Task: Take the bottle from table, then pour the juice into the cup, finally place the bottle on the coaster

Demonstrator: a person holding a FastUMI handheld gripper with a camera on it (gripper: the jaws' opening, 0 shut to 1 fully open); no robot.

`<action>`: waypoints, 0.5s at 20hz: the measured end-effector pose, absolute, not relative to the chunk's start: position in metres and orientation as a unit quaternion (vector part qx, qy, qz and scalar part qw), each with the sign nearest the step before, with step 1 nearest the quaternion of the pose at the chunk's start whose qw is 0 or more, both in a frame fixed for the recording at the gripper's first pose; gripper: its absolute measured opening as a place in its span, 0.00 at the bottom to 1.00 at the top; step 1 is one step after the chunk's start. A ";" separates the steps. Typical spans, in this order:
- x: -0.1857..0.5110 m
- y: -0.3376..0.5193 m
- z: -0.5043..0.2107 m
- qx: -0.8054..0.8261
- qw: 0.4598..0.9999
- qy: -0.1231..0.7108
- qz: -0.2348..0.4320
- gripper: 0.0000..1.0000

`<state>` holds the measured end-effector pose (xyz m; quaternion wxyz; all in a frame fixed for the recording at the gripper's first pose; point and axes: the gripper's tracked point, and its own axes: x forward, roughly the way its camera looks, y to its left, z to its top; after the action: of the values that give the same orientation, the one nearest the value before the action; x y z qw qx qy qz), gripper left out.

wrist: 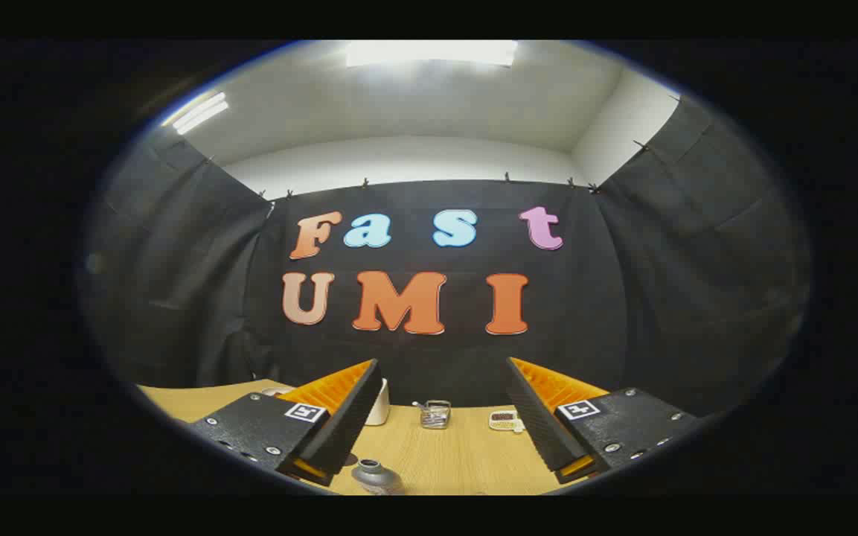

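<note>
My gripper [443, 365] is open, held above the wooden table [458, 454] with nothing between its fingers. The top of a grey bottle [375, 476] with a round neck shows low down, close in and just inside the left finger. A white cup [379, 403] stands farther back on the table, partly hidden behind the left fingertip. I cannot make out a coaster for certain.
A small clear glass holder [435, 415] with something thin inside stands mid-table beyond the fingers. To its right lies a small pale dish [505, 421] with dark bits. The black cloth wall closes the table's far side.
</note>
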<state>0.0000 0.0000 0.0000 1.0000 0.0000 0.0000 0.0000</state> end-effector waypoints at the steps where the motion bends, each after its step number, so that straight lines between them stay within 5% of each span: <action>1: 0.000 0.000 0.000 0.000 1.000 0.001 0.000 0.97; 10: -0.002 0.003 0.001 0.007 1.000 -0.001 0.004 0.97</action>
<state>-0.0019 0.0033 0.0014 1.0000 0.0069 -0.0011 0.0037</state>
